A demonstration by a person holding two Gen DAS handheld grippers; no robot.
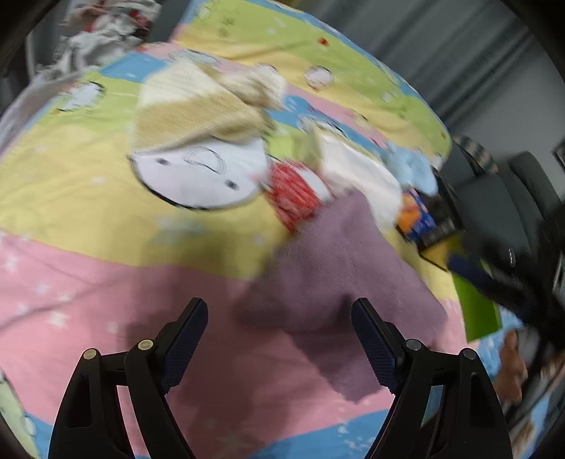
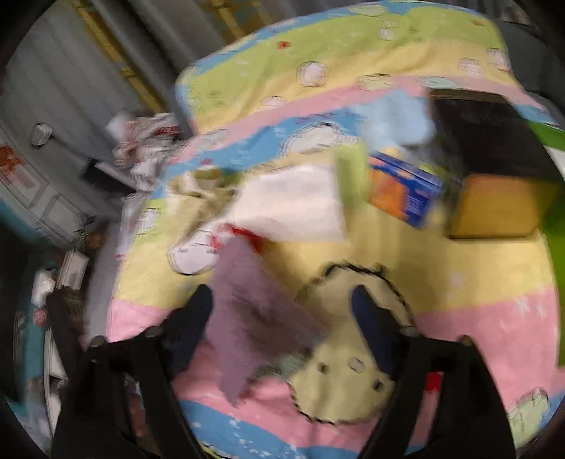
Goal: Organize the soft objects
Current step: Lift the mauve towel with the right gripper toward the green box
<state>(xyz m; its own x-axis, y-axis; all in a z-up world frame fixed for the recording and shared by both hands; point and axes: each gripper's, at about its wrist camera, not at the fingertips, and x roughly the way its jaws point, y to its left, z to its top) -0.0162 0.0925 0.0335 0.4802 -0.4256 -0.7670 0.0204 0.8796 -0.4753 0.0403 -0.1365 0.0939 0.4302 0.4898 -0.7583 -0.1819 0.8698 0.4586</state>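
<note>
On the bed (image 1: 88, 212) the cloth (image 1: 335, 268) lies nearest, partly between the left gripper's (image 1: 279, 339) fingers. Beyond it lies a towel (image 1: 356, 166), and farther left a knit cloth (image 1: 197, 106). Right of the towel sits a box (image 1: 416, 219), with a fluffy item (image 1: 413, 169) behind it. A crumpled heap (image 1: 106, 28) lies off the bed's far left edge.
</note>
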